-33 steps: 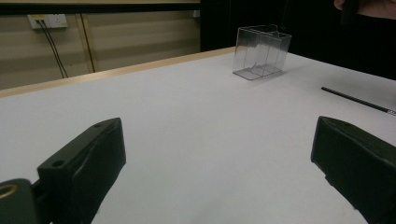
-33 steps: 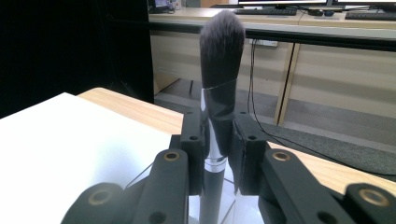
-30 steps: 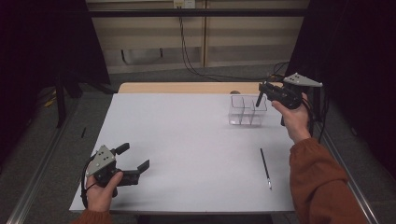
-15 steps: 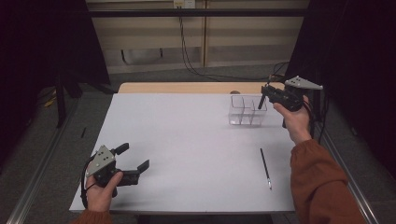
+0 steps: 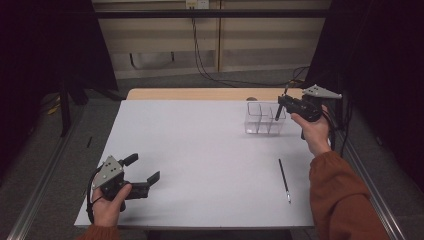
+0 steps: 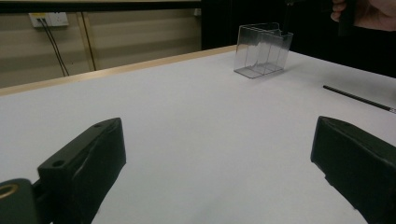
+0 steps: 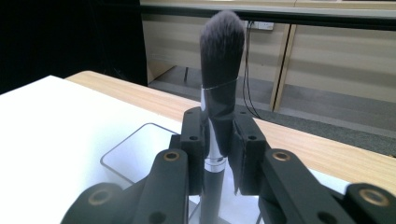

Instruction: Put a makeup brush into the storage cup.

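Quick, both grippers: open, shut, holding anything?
Left gripper: open, holding nothing, low over the table.
Right gripper: shut on a brush, bristles up, above the clear organizer.

Dark-bristled brush (image 7: 221,44), clear organizer (image 5: 265,119), white table (image 5: 200,150), black pencil (image 5: 284,180).

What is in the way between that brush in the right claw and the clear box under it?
Nothing visible. The right claw holds the brush upright, bristles up, just above the clear box, whose top is open. The thin black stick lies on the table well off to the side.
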The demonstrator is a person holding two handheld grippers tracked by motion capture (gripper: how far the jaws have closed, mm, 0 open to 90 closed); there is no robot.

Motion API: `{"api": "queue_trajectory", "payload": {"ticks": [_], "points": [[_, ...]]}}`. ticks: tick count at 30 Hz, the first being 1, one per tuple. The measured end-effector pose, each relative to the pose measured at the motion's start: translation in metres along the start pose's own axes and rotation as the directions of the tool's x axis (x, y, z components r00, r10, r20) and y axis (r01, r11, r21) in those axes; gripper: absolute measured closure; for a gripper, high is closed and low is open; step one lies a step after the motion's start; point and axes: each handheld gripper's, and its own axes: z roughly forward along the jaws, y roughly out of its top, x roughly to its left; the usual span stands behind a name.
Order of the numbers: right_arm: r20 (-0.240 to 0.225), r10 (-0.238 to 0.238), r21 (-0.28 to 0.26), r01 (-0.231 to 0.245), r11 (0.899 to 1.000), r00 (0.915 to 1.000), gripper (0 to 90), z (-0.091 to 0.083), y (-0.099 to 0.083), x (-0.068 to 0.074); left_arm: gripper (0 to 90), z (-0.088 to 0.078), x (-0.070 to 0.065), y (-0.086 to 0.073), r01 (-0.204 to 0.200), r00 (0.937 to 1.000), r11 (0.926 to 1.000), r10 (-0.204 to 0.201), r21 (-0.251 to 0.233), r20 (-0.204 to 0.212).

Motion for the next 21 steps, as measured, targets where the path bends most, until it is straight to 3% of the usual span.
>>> {"api": "queue_trajectory", "payload": {"ticks": [21], "points": [[0.007, 0.011, 0.031, -0.011, 0.999, 0.9999, 77.5, 0.009, -0.014, -0.001, 3.2, 0.003, -0.003, 0.0, -0.018, 0.9998, 0.9998, 0.018, 0.012, 0.008]]}}
